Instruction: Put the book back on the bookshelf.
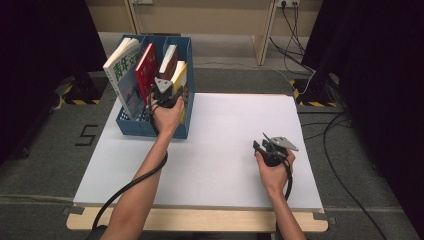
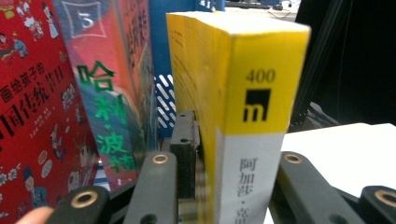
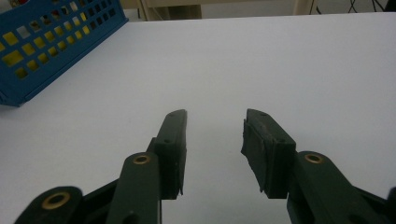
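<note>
Risk: the yellow book (image 2: 261, 93) is pinched low on its spine edge only, so it could pivot or slip out if lifted fast; its pages may fan and catch the rack wall
Second risk: the red book (image 2: 28, 121) and the Potter book (image 2: 112, 102) lean just beside it, and dragging the yellow one sideways could tip them
Left gripper (image 1: 166, 95): jaws closed onto the yellow book, one on each face, with the spine toward the camera; the far jaw's contact is partly hidden, so the grip looks firm but I cannot be sure
Yellow book, place: upright in the right compartment of the blue rack (image 1: 131, 126), at the bench's far left corner
Right gripper (image 3: 212, 149): jaws apart by a moderate gap, nothing between them, held just over bare bench (image 3: 280, 60)
Right gripper, place: near the person's right side in the high view, well apart from the rack
Other books: a white one (image 1: 122, 75) leans in the rack's left compartment
</note>
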Motion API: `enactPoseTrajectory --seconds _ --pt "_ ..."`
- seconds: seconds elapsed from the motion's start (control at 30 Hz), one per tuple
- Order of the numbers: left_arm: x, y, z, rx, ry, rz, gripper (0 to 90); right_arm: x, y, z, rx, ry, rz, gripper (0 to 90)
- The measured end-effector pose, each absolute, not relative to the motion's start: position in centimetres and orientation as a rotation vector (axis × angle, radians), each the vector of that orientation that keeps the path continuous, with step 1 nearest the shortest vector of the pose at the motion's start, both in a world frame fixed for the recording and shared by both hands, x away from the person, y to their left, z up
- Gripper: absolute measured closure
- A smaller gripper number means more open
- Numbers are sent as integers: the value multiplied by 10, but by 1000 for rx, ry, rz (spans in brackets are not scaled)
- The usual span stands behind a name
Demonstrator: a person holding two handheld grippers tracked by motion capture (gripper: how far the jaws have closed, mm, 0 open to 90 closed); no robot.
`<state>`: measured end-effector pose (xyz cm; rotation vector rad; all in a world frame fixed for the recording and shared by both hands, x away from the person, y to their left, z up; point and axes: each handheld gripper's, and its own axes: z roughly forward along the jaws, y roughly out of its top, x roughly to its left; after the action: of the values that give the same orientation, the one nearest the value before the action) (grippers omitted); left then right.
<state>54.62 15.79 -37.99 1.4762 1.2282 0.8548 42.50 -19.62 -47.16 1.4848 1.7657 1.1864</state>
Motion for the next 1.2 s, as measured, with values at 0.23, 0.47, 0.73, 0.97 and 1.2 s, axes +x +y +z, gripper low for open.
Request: enactPoseTrajectory --seconds 0.23,0.47,0.73,0.97,1.2 --pt "540 158 -383 1482 1226 846 679 424 -199 -471 1488 1756 1187 595" --pt "530 157 -386 1479 1215 851 678 424 -198 -470 1493 1761 1188 593" --pt "529 157 -385 1480 1236 847 690 425 -199 -471 1494 1765 1191 590" --pt "533 160 -383 1478 1248 845 699 425 -200 -470 1497 1759 1188 590" --pt "534 161 -380 1502 1271 857 747 425 -200 -470 1496 1761 1188 590"
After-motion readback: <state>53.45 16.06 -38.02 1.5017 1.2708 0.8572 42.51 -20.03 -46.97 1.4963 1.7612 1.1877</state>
